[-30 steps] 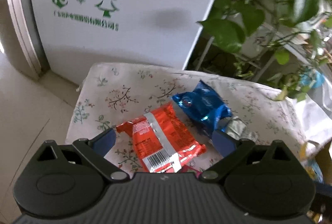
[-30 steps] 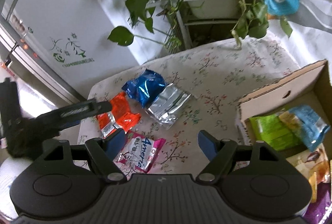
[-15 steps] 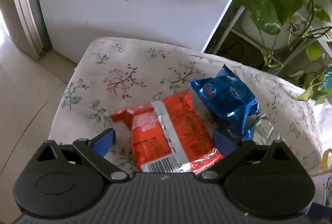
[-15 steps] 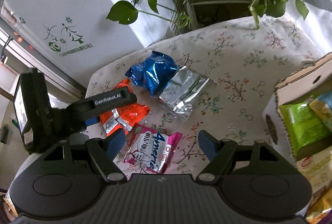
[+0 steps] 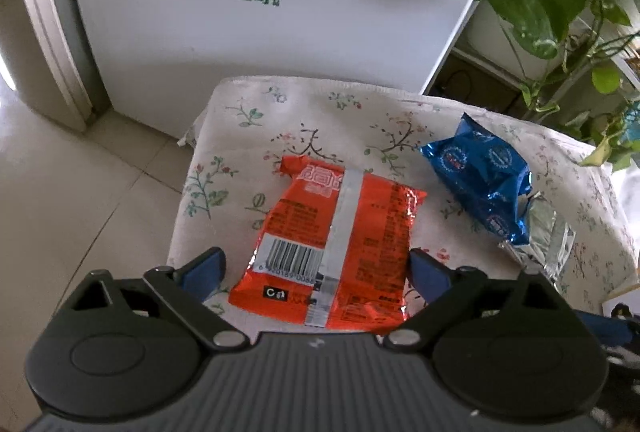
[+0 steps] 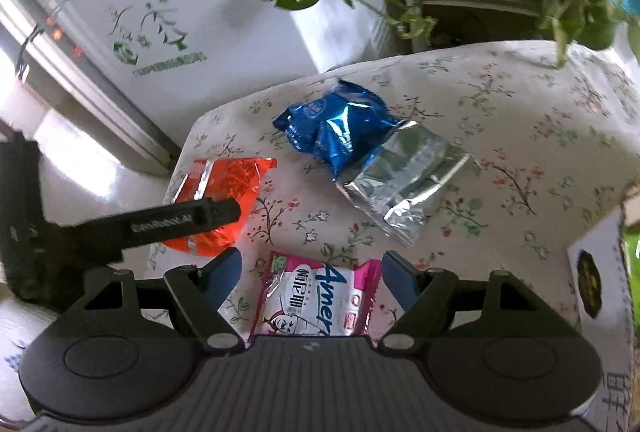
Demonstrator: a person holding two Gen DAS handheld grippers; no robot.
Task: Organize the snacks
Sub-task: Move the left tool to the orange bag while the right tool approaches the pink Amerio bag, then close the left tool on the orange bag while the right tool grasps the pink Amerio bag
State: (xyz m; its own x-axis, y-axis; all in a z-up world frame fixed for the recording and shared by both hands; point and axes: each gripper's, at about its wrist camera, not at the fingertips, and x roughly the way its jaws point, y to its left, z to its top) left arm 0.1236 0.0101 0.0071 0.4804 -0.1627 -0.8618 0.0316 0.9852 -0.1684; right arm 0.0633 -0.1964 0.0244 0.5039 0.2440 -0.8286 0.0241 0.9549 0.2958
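Note:
An orange snack packet (image 5: pixel 340 244) lies barcode side up on the floral tablecloth (image 5: pixel 320 111), near the table's left corner. My left gripper (image 5: pixel 316 268) straddles its near end; the jaws are closing, and the left pad stands clear of the packet. In the right wrist view a pink packet (image 6: pixel 316 296) lies between the open jaws of my right gripper (image 6: pixel 312 272), untouched. A blue packet (image 5: pixel 480 179) (image 6: pixel 332 131) rests partly on a silver packet (image 5: pixel 548 240) (image 6: pixel 404 183). One of the left gripper's fingers (image 6: pixel 184 220) crosses the orange packet (image 6: pixel 224 183).
A white fridge (image 5: pixel 280 31) with green print stands just behind the table's far edge. Potted vines (image 5: pixel 560 11) hang over the back right. A cardboard box (image 6: pixel 596 272) sits at the table's right. Tiled floor (image 5: pixel 80 191) drops away on the left.
Both grippers have come down and closer to the table. The orange packet now fills the space between the left jaws, and the pink packet has come between the right jaws.

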